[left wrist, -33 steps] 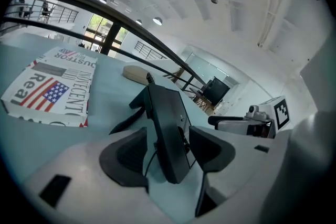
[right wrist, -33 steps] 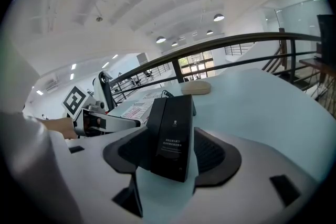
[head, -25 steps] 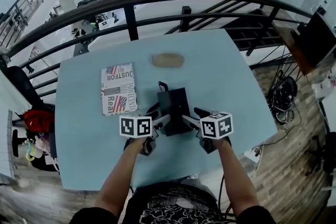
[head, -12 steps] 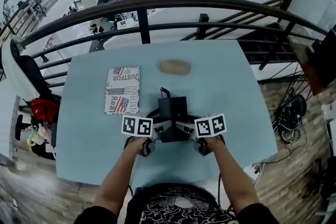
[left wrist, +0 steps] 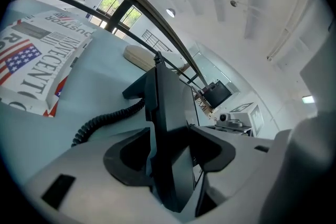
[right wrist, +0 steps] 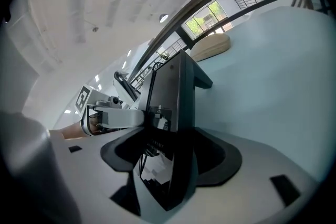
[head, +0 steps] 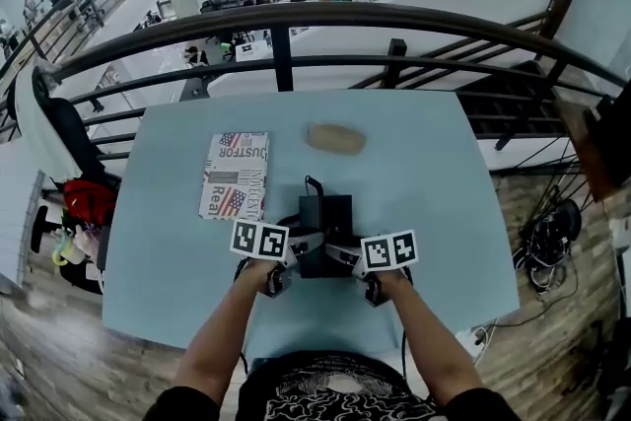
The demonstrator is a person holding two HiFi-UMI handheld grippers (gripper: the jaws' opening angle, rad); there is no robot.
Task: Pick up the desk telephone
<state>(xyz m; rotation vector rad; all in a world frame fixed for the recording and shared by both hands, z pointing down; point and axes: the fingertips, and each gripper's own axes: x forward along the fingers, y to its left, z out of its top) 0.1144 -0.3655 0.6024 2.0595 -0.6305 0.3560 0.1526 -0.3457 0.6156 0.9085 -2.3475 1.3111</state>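
Observation:
The black desk telephone (head: 325, 212) lies on the light blue table (head: 444, 192), its coiled cord (left wrist: 105, 120) trailing off its left side. My left gripper (head: 302, 245) is at the phone's near left edge. In the left gripper view that edge (left wrist: 168, 128) stands between the jaws, which are closing around it; I see no firm pinch. My right gripper (head: 345, 251) is at the near right edge. In the right gripper view the phone (right wrist: 176, 113) stands between its wide-open jaws (right wrist: 173, 160). The phone rests on the table.
A flag-print magazine (head: 235, 175) lies left of the phone. A tan oblong pad (head: 335, 138) sits beyond it. A dark curved railing (head: 296, 15) runs past the table's far edge, with a drop to a lower floor behind. Bare table shows to the right.
Both grippers have slid inward and lower onto the phone's near end, the right one more. The phone has not moved.

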